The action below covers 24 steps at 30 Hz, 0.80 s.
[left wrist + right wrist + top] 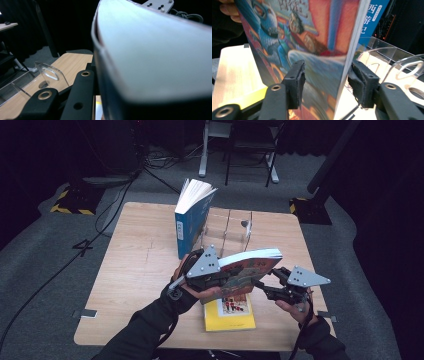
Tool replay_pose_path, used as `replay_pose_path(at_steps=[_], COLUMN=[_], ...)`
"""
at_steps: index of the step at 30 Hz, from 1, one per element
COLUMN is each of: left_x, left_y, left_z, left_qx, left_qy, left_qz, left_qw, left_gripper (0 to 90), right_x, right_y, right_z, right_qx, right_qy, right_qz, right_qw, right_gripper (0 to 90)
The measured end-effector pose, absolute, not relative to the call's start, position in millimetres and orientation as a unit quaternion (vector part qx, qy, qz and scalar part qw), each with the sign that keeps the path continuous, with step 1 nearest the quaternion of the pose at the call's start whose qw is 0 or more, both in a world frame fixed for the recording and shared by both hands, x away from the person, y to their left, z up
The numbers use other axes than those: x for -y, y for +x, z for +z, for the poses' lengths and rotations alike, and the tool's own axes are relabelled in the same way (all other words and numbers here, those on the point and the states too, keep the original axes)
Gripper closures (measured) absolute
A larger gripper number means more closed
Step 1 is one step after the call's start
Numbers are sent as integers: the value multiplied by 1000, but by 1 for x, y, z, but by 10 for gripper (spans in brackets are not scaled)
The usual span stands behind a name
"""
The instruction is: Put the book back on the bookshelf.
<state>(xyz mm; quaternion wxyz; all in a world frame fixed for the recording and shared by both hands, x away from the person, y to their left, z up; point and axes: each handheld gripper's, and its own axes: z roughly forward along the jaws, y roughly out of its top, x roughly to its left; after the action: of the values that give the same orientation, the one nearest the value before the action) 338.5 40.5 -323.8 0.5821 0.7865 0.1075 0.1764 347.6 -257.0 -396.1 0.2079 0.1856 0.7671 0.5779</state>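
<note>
I had the paperback (248,270) up off the worktop (130,285), over the yellow book (230,314), both jaws closed on it: left gripper (220,279) at the near corner, right gripper (325,83) pinching cover and pages. It seemed light yet floppy and glossy, probably slippery; gripping near the spine felt safest.

Red illustrated book (250,270), yellow book (230,315), blue book (190,227)
</note>
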Motion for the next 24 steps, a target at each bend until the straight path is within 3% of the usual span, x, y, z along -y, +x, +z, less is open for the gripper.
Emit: replay_pose_path(at_steps=[6, 24], left_x=[-44, -78], left_y=[345, 378], left_z=[-318, -312], left_qx=[-129, -194], left_qy=[776, 753], left_qz=[192, 242], left_qw=[587, 580], left_gripper=[731, 732], right_x=[272, 308], right_y=[349, 371], right_z=[-398, -426], right_qx=[-764, -783], right_qy=[203, 274], right_qz=[572, 513], right_qw=[220, 219], right_gripper=[406, 374])
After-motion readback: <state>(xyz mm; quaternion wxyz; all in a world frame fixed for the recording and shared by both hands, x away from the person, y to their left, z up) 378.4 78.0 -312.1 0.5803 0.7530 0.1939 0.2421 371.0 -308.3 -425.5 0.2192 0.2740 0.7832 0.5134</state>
